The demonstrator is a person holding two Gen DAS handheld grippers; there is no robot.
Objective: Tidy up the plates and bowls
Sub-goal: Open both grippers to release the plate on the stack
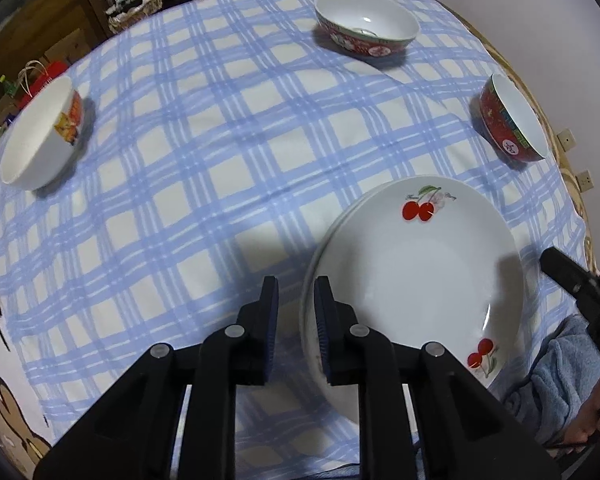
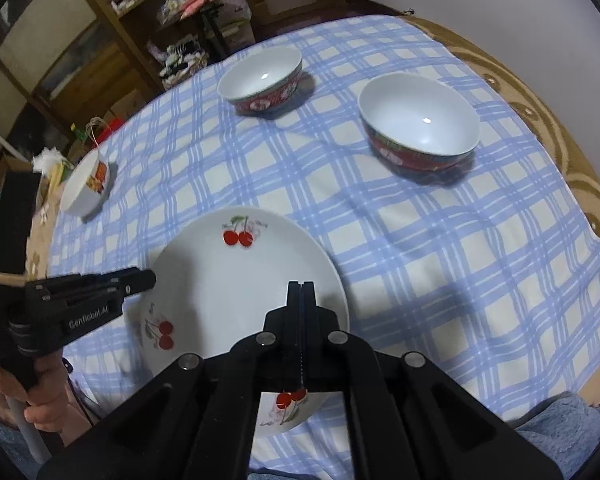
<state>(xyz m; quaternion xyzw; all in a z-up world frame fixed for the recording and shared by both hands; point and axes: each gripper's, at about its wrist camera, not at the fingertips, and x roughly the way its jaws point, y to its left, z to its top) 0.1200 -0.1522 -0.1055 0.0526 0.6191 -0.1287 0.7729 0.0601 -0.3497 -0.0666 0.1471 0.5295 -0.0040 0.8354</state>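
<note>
Your left claw (image 1: 295, 300): slightly open, astride left rim of plate stack (image 1: 416, 272), pads not pressing. Right claw (image 2: 301, 300): closed, empty, above stack's near side. Bowls well beyond both claws on worktop (image 1: 179, 160); white bowl (image 1: 39, 136) far left, nearer your left claw.

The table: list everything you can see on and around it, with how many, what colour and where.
plates: two stacked, judging by the rims; white with red cherries; near edge of the table
big red bowl: one, red outside and white inside, far right
small red bowl: one, red outside and white inside, far middle
white bowl: one, white with an orange picture, left edge
tablecloth: one, blue and white check, covering the table
shelves: brown wood, behind the table on the left
left gripper: black, jaws slightly apart at the plates' left rim
right gripper: black, jaws shut, over the plates' near side
hand: one in view, holding the left gripper
</note>
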